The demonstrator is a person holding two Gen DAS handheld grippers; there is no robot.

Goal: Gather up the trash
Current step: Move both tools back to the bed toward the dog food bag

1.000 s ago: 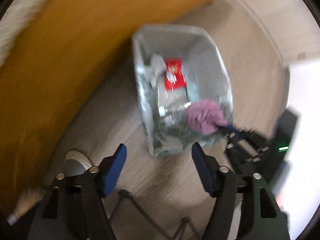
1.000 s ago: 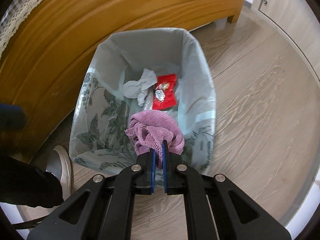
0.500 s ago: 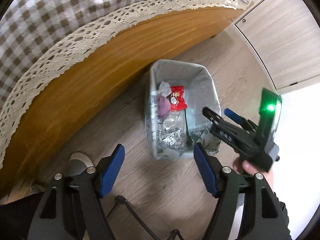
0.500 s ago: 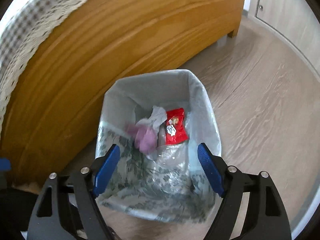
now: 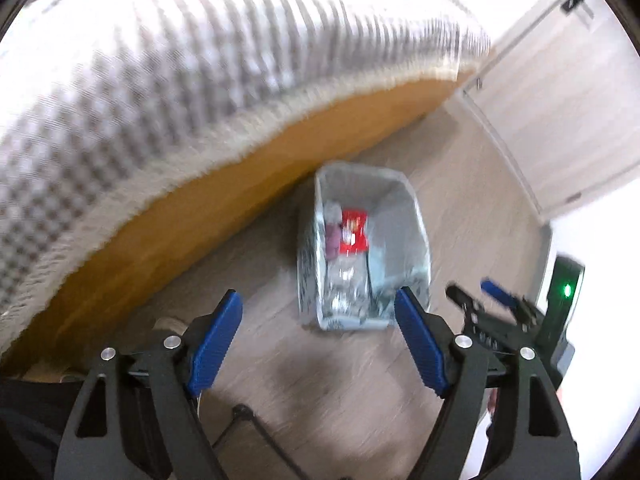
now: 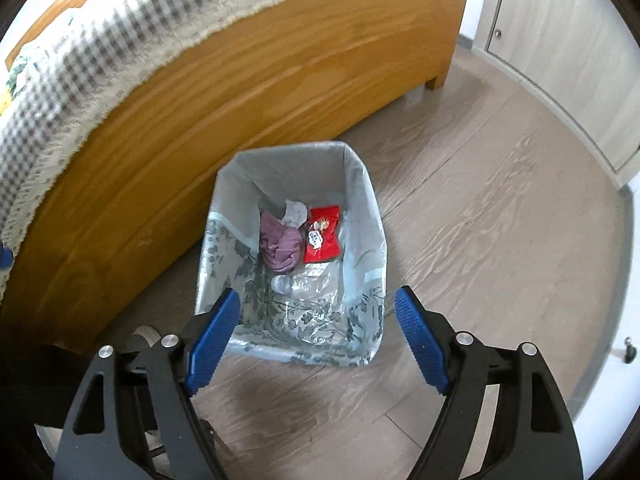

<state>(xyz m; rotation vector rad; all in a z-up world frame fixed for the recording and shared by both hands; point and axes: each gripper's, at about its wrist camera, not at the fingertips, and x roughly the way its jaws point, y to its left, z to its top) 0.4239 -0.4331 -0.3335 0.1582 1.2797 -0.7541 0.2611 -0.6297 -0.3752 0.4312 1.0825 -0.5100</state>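
Observation:
A bin (image 6: 364, 168) lined with a pale leaf-print bag stands on the wood floor against the bed. Inside lie a purple cloth (image 6: 280, 240), a red snack wrapper (image 6: 322, 234), a crumpled white tissue (image 6: 296, 212) and clear plastic (image 6: 308, 282). My right gripper (image 6: 317, 294) hangs open above the bin's near edge, holding nothing. My left gripper (image 5: 318, 300) is higher up on the bin's near side; its jaws are opening and nothing is between them. In the blurred left wrist view the bin (image 5: 416, 208), the wrapper (image 5: 354, 230) and the right gripper (image 5: 468, 287) also show.
The bed's wooden side (image 6: 200, 100) rises behind the bin, under a checked cover with a lace hem (image 6: 100, 40). Cupboard doors (image 6: 560, 60) line the far right. A light shoe (image 6: 144, 334) rests by the bed and a dark cable (image 5: 256, 424) crosses the floor.
My right gripper opened and let go of the purple cloth, which now lies in the bin. Both grippers rose away from the bin, and more of the bed shows.

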